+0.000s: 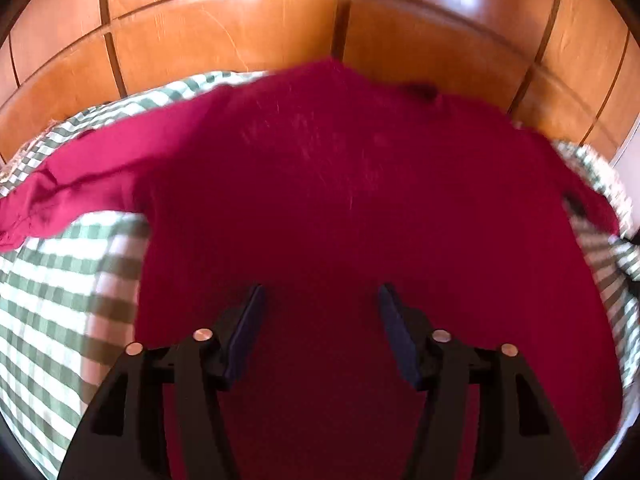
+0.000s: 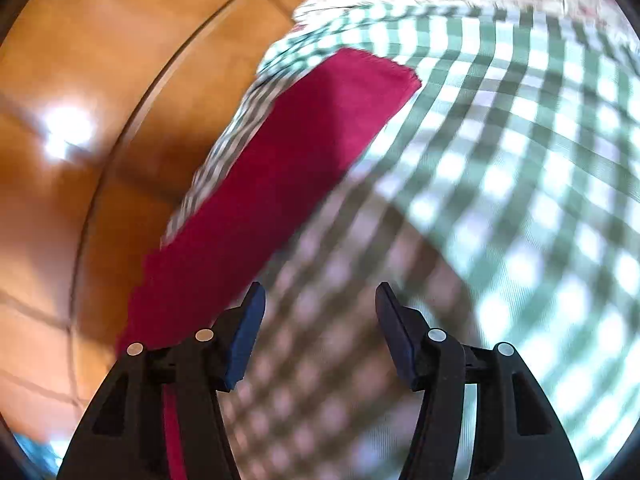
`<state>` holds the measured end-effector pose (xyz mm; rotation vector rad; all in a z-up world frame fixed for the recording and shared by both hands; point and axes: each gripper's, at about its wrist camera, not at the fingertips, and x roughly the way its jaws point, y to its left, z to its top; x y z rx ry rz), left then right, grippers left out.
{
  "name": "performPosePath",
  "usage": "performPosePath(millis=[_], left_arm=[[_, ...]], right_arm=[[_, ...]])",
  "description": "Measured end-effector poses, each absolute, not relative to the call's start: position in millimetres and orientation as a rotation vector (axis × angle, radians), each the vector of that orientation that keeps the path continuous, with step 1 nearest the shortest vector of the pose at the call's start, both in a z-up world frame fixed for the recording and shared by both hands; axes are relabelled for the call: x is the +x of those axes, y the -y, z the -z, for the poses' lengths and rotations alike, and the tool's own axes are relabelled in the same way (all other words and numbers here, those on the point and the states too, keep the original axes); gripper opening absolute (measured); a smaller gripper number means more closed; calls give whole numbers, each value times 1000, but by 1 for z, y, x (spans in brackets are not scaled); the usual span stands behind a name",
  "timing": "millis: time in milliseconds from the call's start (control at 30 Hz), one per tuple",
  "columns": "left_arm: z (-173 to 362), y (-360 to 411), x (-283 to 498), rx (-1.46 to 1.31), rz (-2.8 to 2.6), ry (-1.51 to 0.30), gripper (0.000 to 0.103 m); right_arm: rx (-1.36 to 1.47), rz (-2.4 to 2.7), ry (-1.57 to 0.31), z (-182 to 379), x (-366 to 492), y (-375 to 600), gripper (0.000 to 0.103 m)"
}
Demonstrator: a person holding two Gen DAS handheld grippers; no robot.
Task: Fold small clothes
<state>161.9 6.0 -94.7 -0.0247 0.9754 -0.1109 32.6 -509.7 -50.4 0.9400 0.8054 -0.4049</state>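
Crimson long-sleeved knit top spread flat on a green-and-white checked bedcover, both grippers empty above it.

The top lies with its neckline toward the polished wooden headboard and its hem toward the left gripper, whose jaws stand apart directly over the lower body of the garment, nothing between them. One sleeve runs as a long straight band along the bed's edge, its axis slanting from the near left up to the cuff; it lies just left of the right gripper, whose jaws are likewise apart, over bare checked cloth. Judging by this, the right gripper is nearer that sleeve and would have to shift left to take it for a fold inward.
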Motion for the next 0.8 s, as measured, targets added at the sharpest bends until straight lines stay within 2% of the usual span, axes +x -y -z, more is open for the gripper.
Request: performPosePath(millis=[167,200,233,267,300,333,433,533,667,800], left_arm=[[102,-11,165,-50,96,-979,73],[102,-10,168,-50,93,-979,74],[102,-8,168,-39,89,-978,75],[104,-7,169,-33,86,-976,76],[104,-7,169,-31,85,-975,76],[105,-7,171,-33,86,-974,76],[106,-7,170,-41,92,-972,78],[107,-7,171,-35,91,-971,79],[108,-7,174,-47,100,-971,80],[107,-9,172,-56,109,-970,81]], right_arm=[[987,448,-754,57,69,540,57],[977,451,-753,56,76,542,47],[961,448,-764,55,85,546,30],[940,447,-789,55,90,553,22],[901,458,-811,53,95,552,8],[852,470,-824,51,96,555,3],[684,588,-830,37,82,570,3],[708,606,-845,41,80,585,3],[652,562,-831,21,89,565,3],[609,405,-760,-23,103,522,3]])
